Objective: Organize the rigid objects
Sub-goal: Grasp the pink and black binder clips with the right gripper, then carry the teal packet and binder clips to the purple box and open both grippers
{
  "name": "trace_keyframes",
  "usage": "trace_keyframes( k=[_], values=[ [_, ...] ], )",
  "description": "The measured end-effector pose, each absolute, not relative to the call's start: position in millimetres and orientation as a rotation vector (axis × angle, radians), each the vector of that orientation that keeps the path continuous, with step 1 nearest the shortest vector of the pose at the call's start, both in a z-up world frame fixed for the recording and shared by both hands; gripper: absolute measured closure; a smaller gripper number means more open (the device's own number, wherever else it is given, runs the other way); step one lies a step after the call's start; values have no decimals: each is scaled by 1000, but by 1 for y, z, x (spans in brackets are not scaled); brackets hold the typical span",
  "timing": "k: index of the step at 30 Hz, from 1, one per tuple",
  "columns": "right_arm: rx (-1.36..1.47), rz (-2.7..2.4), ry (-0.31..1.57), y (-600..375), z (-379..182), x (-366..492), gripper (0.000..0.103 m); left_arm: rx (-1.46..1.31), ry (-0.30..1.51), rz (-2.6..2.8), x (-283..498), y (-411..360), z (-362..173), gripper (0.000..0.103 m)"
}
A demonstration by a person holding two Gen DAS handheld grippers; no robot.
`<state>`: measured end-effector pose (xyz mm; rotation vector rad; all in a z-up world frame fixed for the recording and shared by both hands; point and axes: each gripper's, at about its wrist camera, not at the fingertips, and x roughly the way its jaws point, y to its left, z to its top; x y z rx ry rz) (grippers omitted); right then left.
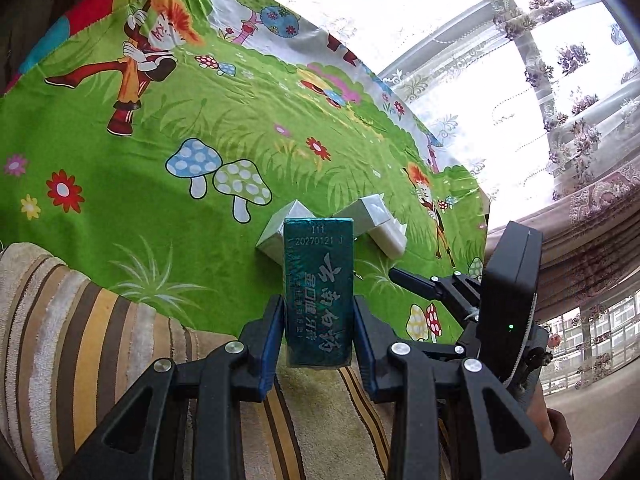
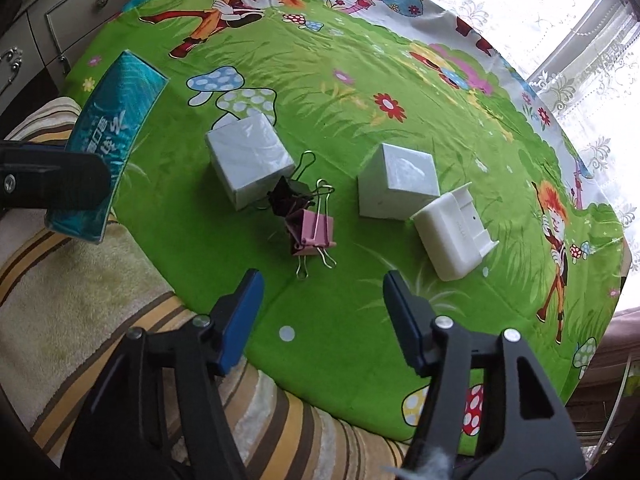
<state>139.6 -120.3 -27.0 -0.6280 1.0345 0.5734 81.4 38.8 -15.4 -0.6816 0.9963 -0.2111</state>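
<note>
The left tongs (image 1: 318,332) are clamped on a teal toothpaste box (image 1: 318,292), held above the near edge of the bench's green cartoon cloth (image 2: 340,80). The right tongs (image 2: 322,304) stand spread wide with nothing between them. Just ahead of them lie a pink binder clip (image 2: 312,232) touching a black binder clip (image 2: 288,196), flanked by two white cubes (image 2: 248,156) (image 2: 396,180), with a white plastic holder (image 2: 454,236) right of those.

The left black two-finger gripper with blue pads (image 1: 318,340) was clamped on a teal rectangular carton (image 1: 318,292), held raised and pointing forward. The right black two-finger gripper with blue pads (image 2: 323,308) hung with its jaws spread wide, gripping nothing.
</note>
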Motion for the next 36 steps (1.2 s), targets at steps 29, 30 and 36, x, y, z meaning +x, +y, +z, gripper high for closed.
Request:
trace_keyframes(
  k=[29, 30, 36],
  values=[
    [-365, 639, 1081, -151, -14, 150, 83, -698, 1011, -210, 83, 40, -23, 69],
    [-346, 641, 1079, -155, -11, 148, 83, -697, 1010, -209, 83, 40, -23, 69],
    [-235, 675, 1066, -176, 5, 137, 83, -697, 1011, -208, 83, 39, -23, 69]
  ],
)
